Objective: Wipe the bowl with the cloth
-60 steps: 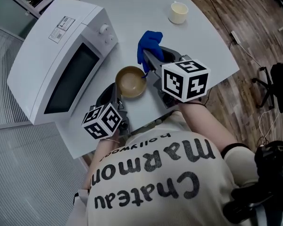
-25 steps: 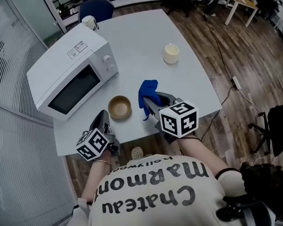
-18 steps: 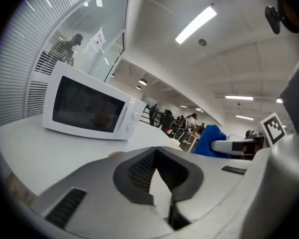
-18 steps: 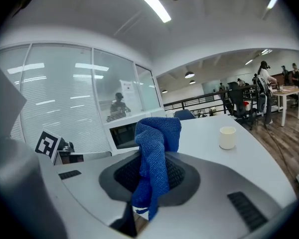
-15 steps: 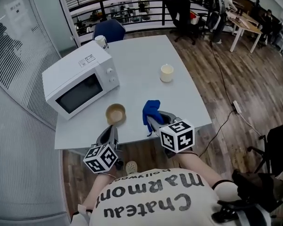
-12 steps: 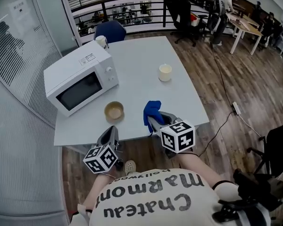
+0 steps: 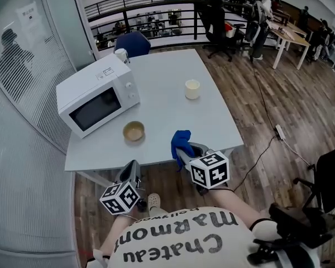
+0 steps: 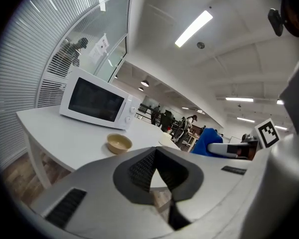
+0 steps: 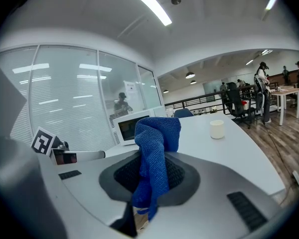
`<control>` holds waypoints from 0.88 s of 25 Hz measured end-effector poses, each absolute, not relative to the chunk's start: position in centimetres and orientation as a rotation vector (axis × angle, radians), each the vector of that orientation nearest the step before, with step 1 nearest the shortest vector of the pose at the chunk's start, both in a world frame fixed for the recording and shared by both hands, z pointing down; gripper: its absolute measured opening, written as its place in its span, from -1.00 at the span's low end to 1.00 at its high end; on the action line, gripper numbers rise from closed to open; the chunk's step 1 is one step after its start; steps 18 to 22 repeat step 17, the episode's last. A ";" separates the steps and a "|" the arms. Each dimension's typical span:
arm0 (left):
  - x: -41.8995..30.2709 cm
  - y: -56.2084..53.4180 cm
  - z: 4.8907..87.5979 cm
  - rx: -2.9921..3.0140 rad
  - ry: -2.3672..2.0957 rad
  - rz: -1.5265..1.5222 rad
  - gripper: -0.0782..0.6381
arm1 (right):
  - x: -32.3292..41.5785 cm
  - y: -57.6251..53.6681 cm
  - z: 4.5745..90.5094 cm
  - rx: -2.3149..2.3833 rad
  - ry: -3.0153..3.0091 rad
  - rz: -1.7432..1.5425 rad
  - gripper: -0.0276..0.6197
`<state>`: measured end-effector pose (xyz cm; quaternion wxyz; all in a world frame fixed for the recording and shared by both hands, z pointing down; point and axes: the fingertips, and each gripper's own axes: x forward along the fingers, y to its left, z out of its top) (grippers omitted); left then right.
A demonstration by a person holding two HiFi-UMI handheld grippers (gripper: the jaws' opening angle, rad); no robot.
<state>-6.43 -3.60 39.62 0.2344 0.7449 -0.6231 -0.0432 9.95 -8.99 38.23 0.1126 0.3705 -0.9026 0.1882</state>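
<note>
— What sits between the jaws of the left gripper (image 8: 155, 156)?
— Nothing. Its dark ribbed pads (image 8: 141, 168) meet at the tips.
— And beyond them?
— A small round tan bowl (image 8: 119, 143) stands on the white table (image 8: 60, 133), near a white microwave oven (image 8: 97, 103). To the right, a bunched blue cloth (image 8: 208, 142) sits at the tip of the right gripper (image 8: 218, 148).

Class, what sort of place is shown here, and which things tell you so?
Probably an open-plan office: swivel chairs and desks at the back, a glass partition with blinds, a microwave on the white table.
</note>
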 end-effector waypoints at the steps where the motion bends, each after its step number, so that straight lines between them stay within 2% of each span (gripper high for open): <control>1: -6.4 -3.4 39.8 2.039 -1.711 -0.117 -0.82 | 10.1 -8.9 38.4 1.088 -2.645 0.557 -0.72; 22: -7.5 -2.8 41.2 2.002 -1.729 -0.090 -0.82 | 10.3 -9.6 40.1 1.111 -2.614 0.607 -0.72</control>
